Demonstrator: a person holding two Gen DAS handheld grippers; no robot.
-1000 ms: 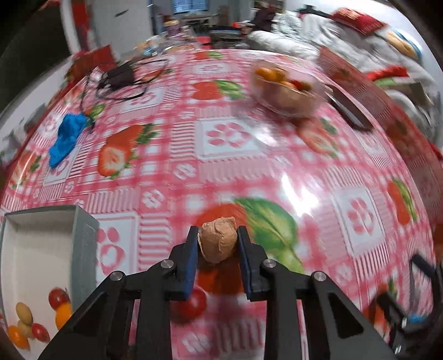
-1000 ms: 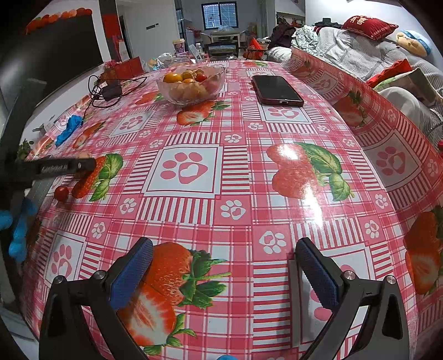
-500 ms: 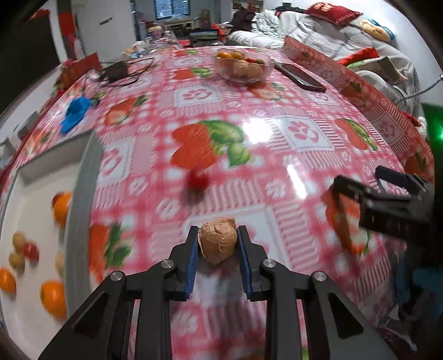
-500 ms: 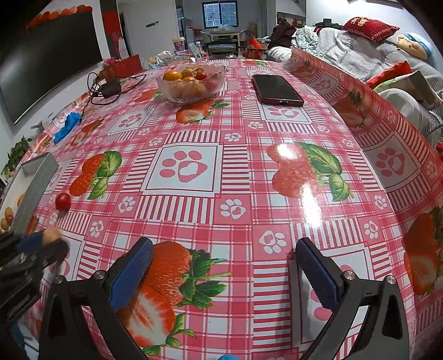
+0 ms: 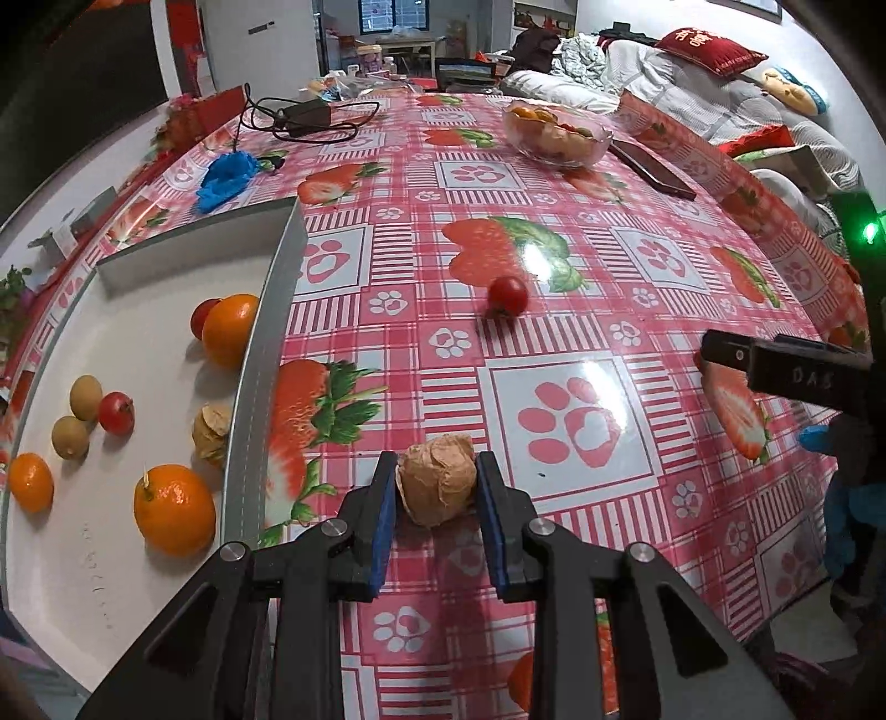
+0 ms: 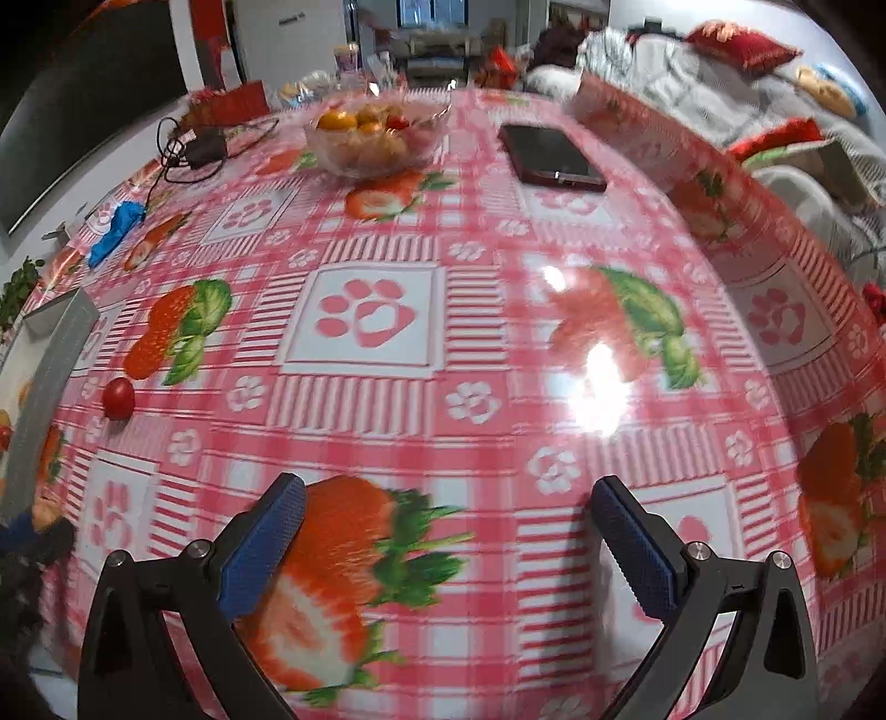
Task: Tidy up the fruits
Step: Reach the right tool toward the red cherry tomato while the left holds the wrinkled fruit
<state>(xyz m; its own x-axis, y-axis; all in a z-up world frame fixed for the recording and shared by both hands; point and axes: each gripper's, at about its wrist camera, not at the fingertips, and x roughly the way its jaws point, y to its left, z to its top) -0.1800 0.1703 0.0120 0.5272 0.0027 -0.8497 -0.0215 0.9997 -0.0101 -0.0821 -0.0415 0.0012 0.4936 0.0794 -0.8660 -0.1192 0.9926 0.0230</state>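
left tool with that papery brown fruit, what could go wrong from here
1. The left tool grips the papery brown fruit over the tablecloth, short of the white tray. Letting go now would likely drop it outside.
2. The tray's grey wall stands between fruit and tray floor; a low carry could clip it.
3. The husk looks fragile; a harder squeeze may crush it.
4. The loose cherry tomato lies on the cloth and could roll if bumped.

This is a lived-in home, a living room used for eating as well. The desk (image 5: 554,354) wears a glossy red-checked oilcloth printed with strawberries and paw marks, with a glass fruit bowl (image 6: 376,141), a phone (image 6: 554,158) and a charger with its cable (image 5: 302,116) on it. Beside it stands a sofa (image 5: 692,94) heaped with blankets and red cushions, and a window (image 5: 393,8) shows at the far end.
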